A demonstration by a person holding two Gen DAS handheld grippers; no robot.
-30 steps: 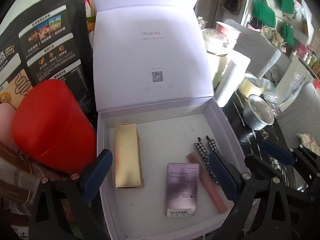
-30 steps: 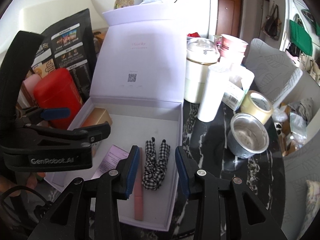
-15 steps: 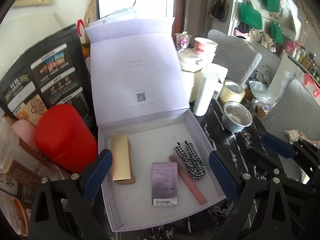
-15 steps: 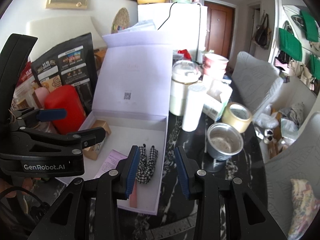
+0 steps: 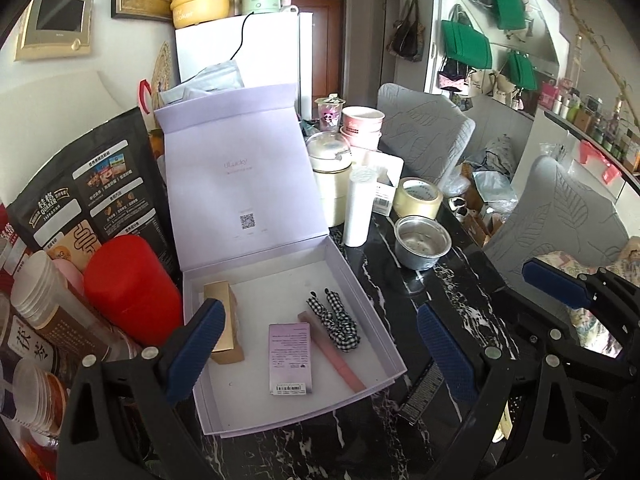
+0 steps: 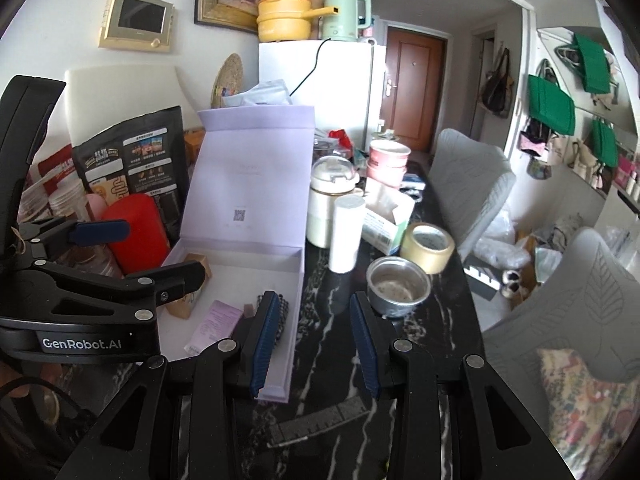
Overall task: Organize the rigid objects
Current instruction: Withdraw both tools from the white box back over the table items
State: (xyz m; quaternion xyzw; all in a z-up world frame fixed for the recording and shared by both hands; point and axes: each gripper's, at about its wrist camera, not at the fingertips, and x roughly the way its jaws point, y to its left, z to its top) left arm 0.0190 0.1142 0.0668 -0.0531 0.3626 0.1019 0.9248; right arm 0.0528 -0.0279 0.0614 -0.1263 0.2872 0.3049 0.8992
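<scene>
Both grippers hang above the near edge of the black marble-patterned table (image 5: 404, 292), empty. Left gripper (image 5: 320, 354): jaws spread wide, nothing between them. Right gripper (image 6: 314, 338): jaws parted a moderate way, nothing gripped.

Task items lie in the open lilac cardboard gift box (image 5: 352, 276), lid propped upright behind it: a gold rectangular carton (image 5: 226, 320) at the left wall, a flat lilac printed packet (image 5: 289, 354) mid-floor, a slim pink tube (image 5: 332, 350) just beside it, and a black-and-white checked fabric hair tie (image 5: 334, 320) lying across the tube's far end.

Judgement: the box looks packed; the likely step is closing the lid or fetching another piece. For closing, take the lid by its free top edge and swing it down evenly, one gripper steadying the tray's front wall so it does not slide.

Edges and room:
- Left of box: red plastic canister (image 5: 128, 288) close against the wall, black printed foil pouch (image 5: 86, 192) behind. No room to approach from that side.
- Right of box: white cylindrical tube (image 5: 360, 208) and cream lidded pot (image 5: 330, 176) stand near the lid's hinge corner, and may snag the lid.
- Steel bowl (image 6: 398, 286) and roll of clear tape (image 6: 428, 246) sit further right; bare tabletop in front of them is the open lane.
</scene>
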